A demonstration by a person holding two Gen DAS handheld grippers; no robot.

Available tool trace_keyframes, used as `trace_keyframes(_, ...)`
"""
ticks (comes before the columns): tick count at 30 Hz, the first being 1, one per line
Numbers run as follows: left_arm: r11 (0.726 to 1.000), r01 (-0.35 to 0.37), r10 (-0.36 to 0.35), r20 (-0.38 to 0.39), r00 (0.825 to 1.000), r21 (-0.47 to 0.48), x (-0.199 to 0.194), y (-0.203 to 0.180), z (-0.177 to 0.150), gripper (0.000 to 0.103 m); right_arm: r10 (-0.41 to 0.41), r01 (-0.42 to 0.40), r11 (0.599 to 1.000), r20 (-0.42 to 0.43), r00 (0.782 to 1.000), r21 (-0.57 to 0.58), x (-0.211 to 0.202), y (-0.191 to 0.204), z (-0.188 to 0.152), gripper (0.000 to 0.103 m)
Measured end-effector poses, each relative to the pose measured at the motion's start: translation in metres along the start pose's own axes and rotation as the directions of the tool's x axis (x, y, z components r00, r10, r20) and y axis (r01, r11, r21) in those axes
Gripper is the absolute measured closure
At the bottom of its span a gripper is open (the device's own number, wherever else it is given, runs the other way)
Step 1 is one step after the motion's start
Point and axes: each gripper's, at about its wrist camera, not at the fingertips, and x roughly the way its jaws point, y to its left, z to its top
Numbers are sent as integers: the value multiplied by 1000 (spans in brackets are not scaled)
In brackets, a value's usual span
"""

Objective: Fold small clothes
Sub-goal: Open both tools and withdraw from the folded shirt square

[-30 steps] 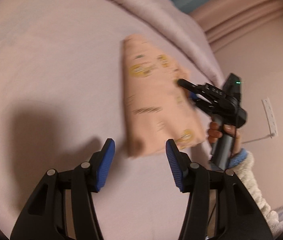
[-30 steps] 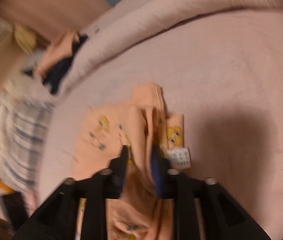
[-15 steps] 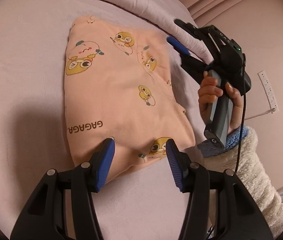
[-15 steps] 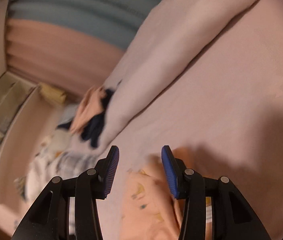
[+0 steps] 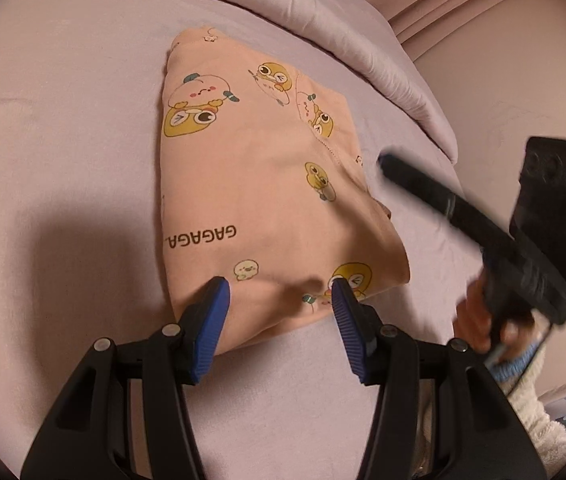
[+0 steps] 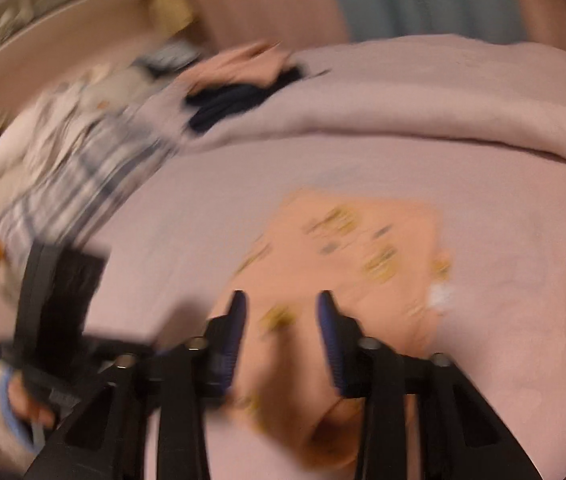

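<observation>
A peach child's garment (image 5: 251,184) with yellow cartoon prints and the word GAGAGA lies folded flat on the pink bed sheet (image 5: 55,128). My left gripper (image 5: 279,312) is open, its blue pads straddling the garment's near edge. My right gripper (image 6: 281,332) is open over the garment (image 6: 347,256), holding nothing; that view is blurred by motion. In the left wrist view the right gripper (image 5: 387,162) is blurred, to the right of the garment.
A rolled pink duvet (image 5: 323,24) runs along the far side of the bed. A pile of other clothes (image 6: 83,132), striped, dark and peach, lies at the far left in the right wrist view. The wall (image 5: 523,92) is to the right.
The right gripper let go of the garment, opened, and swung off its far edge to the right side. The garment now lies flat. The left gripper stayed open at its near edge.
</observation>
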Motion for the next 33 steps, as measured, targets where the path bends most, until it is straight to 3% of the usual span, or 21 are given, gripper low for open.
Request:
trace_keyframes(4, 1000, -1, 1, -8, 1000, -11, 0, 3, 0, 50, -101, 96, 994, -143, 984, -42, 22, 2, -24, 71)
trace_keyframes(5, 1000, -4, 3, -10, 1000, -17, 0, 7, -1, 51, -161, 149, 985, -162, 974, -85, 25, 4, -31, 78)
trace_keyframes(7, 1000, -5, 4, -14, 1000, -30, -2, 14, -5, 51, -249, 224, 963, -175, 953, -149, 25, 4, -43, 84)
trace_keyframes(12, 999, -31, 31, -21, 999, -11, -12, 15, -14, 50, -306, 285, 948, -161, 938, -143, 14, 0, -53, 84)
trace_keyframes(14, 997, -75, 75, -25, 997, 1, -19, 16, -22, 50, -280, 270, 960, -157, 947, -80, 3, -6, -55, 83)
trace_keyframes(18, 995, -96, 95, -15, 995, -26, -30, 25, -36, 50, -252, 255, 967, -122, 960, 16, -28, -20, -61, 64)
trace_keyframes(22, 989, -145, 145, 3, 989, -38, -40, 31, -43, 50, -243, 252, 965, -116, 963, 76, -38, -29, -74, 63)
trace_keyframes(24, 988, -147, 147, 9, 989, -52, -43, 34, -44, 38, -207, 221, 966, -112, 972, 131, -40, -35, -76, 43)
trace_keyframes(26, 986, -153, 155, 26, 988, -62, -46, 34, -43, 32, -162, 179, 966, -102, 981, 185, -38, -37, -73, 36)
trace_keyframes(33, 989, -123, 126, 35, 991, -76, -40, 34, -34, 31, 5, 19, 936, -67, 998, 352, -22, -52, -65, 35)
